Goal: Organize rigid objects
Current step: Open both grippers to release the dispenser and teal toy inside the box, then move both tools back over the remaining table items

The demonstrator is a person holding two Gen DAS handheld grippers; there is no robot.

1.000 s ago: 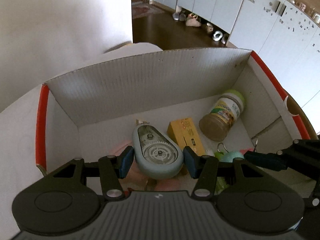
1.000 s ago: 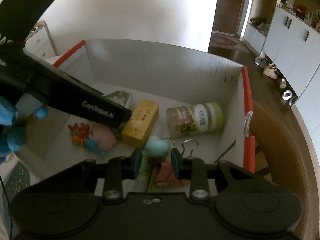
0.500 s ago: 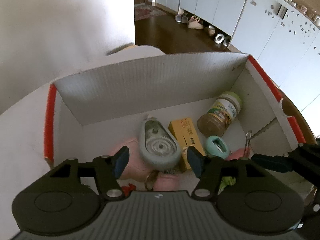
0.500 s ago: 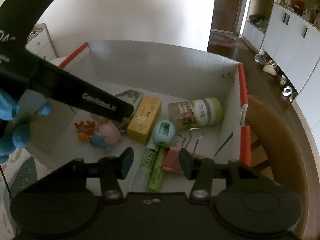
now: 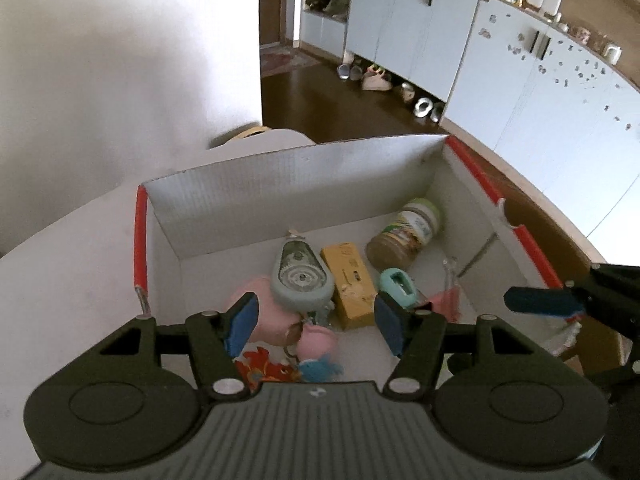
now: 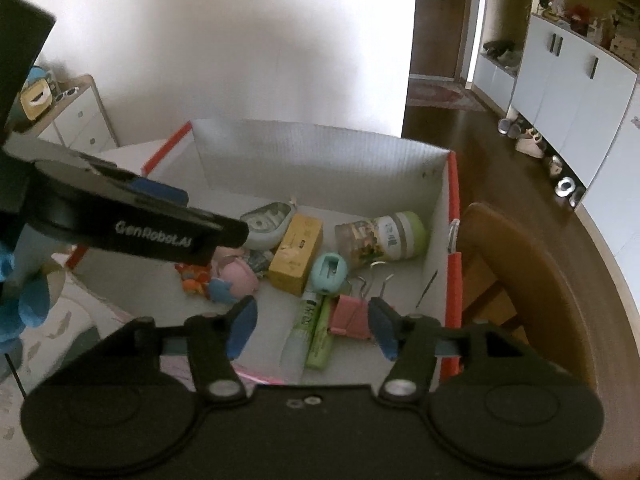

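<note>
A white cardboard box (image 5: 280, 184) with red edges holds several small objects. A grey-blue correction tape dispenser (image 5: 300, 278) lies on a pink toy (image 5: 264, 304), beside a yellow box (image 5: 348, 276), a teal sharpener (image 5: 398, 288) and a green-lidded jar (image 5: 404, 234). My left gripper (image 5: 316, 324) is open and empty above the box's near side. My right gripper (image 6: 312, 326) is open and empty above the box; below it lie the sharpener (image 6: 329, 266), pink binder clips (image 6: 352, 318) and green glue sticks (image 6: 314, 332).
The box (image 6: 320, 160) stands on a white table beside a wooden chair (image 6: 520, 280). A pink and orange keychain toy (image 6: 224, 278) lies in the box. The left gripper's body (image 6: 132, 216) reaches across the right wrist view. White cabinets and shoes are behind.
The left gripper let go of the correction tape dispenser and the right gripper let go of the teal sharpener. Both jaws opened and both grippers rose back from the box.
</note>
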